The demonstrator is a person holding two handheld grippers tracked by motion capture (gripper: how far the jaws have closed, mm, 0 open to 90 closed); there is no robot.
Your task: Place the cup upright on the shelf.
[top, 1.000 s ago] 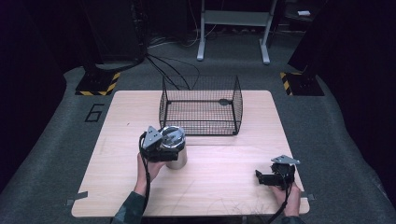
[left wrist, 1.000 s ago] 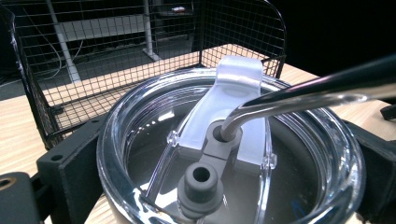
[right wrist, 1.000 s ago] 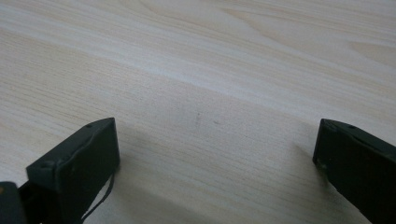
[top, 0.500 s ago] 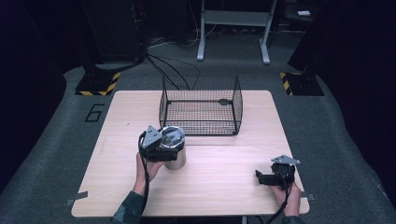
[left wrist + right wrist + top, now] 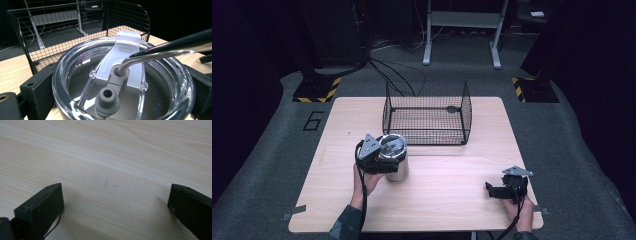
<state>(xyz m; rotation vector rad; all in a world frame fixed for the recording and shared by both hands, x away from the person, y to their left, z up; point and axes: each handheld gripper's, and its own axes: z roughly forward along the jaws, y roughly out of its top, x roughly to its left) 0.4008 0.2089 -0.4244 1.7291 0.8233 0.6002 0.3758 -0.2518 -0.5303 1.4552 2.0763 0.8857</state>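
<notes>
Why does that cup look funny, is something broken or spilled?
Nothing looks broken or spilled. The cup stands upright on the table in front of the wire basket, with its clear lid on and a bent metal straw through it. The left gripper's jaws sit on either side of it.

A pale wooden table (image 5: 452, 200) with matt, visible grain carries a black wire-mesh basket (image 5: 427, 112) at its far side. Near left, a shiny metal tumbler (image 5: 396, 167) wears a glossy clear plastic lid (image 5: 75, 75), its grey rubber-like plug (image 5: 107, 98) matt, beside a polished metal straw (image 5: 160, 51).
</notes>
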